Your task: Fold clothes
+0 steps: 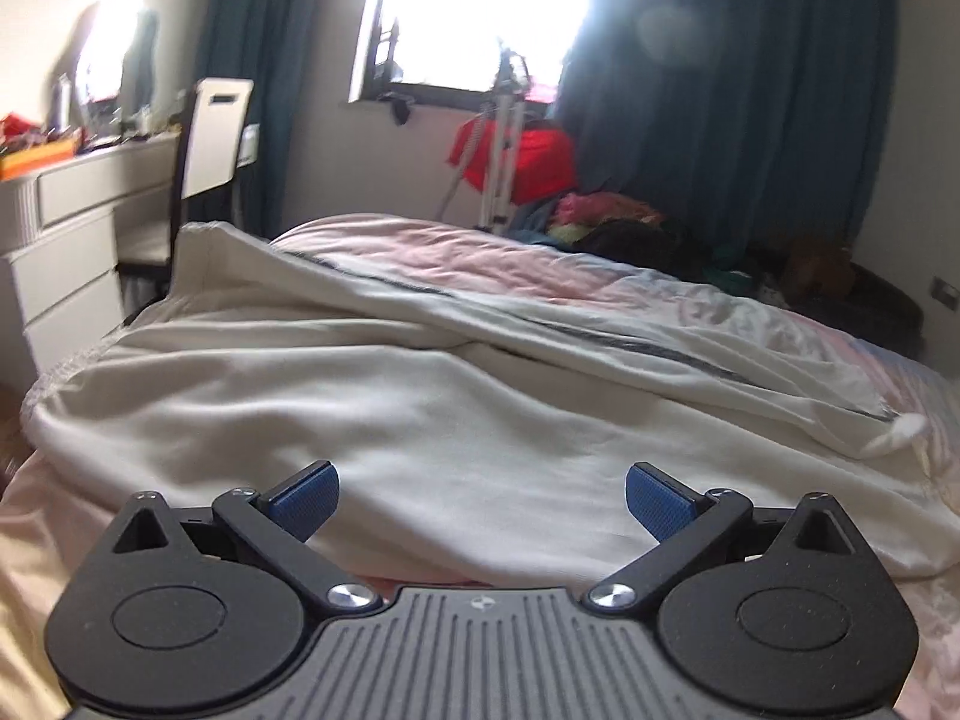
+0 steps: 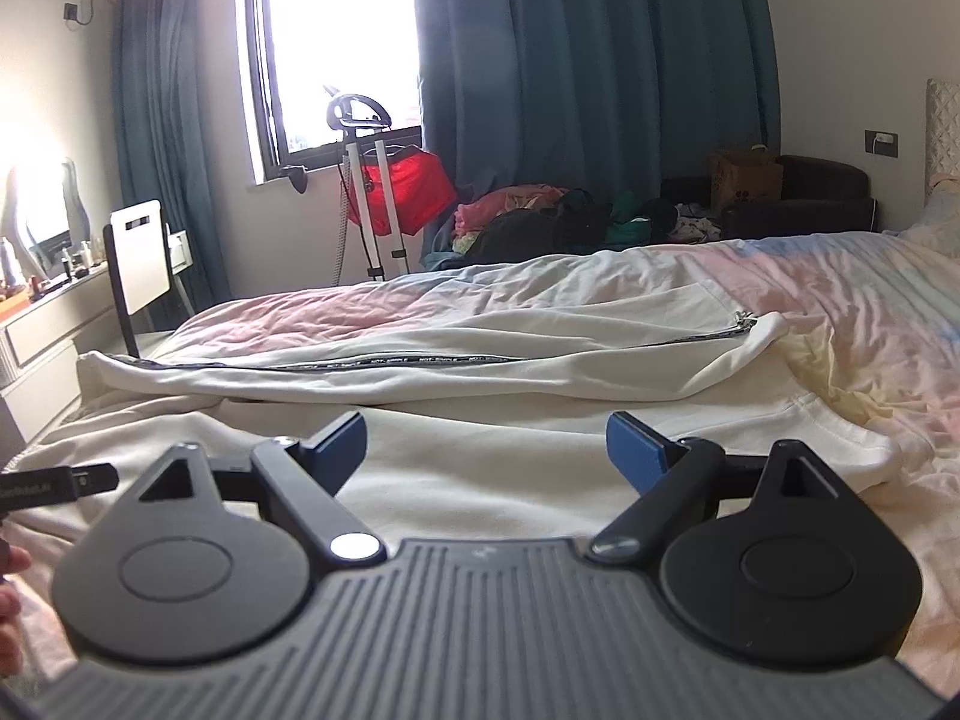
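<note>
A cream garment (image 1: 420, 396) with a dark lettered stripe lies spread across the bed; in the right wrist view the same cream garment (image 2: 510, 360) shows its stripe running left to right and a small zipper near the far end. My left gripper (image 1: 480, 501) hovers low over the garment's near edge, open, blue pads wide apart with nothing between them. My right gripper (image 2: 486, 450) is also open, just above the near part of the cloth, holding nothing.
The bed (image 2: 840, 300) has a pink and pale blue cover. A white dresser (image 1: 66, 228) and chair (image 1: 210, 144) stand at the left. A garment steamer stand (image 2: 372, 204), red cloth and a pile of clothes (image 2: 540, 222) sit under the window. A hand (image 2: 9, 588) shows at the left edge.
</note>
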Demonstrator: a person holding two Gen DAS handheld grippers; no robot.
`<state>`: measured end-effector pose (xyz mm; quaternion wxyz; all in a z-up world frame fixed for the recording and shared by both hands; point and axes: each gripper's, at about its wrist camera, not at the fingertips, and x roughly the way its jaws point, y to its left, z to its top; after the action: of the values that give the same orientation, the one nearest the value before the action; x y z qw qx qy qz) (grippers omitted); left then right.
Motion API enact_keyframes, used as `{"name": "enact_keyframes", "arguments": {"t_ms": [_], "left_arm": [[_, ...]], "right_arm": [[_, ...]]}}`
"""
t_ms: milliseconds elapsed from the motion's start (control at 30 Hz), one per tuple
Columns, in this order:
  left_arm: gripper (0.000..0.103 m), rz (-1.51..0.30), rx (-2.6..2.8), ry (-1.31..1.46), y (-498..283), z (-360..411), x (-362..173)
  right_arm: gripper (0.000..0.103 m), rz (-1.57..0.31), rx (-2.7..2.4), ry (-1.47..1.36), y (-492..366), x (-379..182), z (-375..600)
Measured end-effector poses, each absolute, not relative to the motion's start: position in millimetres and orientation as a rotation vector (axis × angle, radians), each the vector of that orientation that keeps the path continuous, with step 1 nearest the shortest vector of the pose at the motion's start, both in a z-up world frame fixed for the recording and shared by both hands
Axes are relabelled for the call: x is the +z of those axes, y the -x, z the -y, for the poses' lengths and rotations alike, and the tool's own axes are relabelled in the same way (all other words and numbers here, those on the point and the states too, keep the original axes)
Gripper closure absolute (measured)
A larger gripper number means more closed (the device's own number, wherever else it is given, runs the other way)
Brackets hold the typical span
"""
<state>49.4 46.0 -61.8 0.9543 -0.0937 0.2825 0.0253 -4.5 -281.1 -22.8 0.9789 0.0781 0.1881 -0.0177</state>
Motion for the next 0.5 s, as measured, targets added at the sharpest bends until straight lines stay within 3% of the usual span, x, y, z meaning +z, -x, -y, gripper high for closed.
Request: {"name": "enact_keyframes", "arguments": {"t_ms": [300, 500], "left_arm": [[0.002, -0.721, 0.401, 0.740, -55.4, -179.6, -80.9], [0.004, -0.836, 0.425, 0.971, -66.6, -220.8, -95.2]], "right_arm": [[0.015, -0.425, -0.077, -0.282, -1.4, -28.6, 305.6], [0.015, -0.434, -0.092, -0.335, -0.5, -30.0, 320.8]]}}
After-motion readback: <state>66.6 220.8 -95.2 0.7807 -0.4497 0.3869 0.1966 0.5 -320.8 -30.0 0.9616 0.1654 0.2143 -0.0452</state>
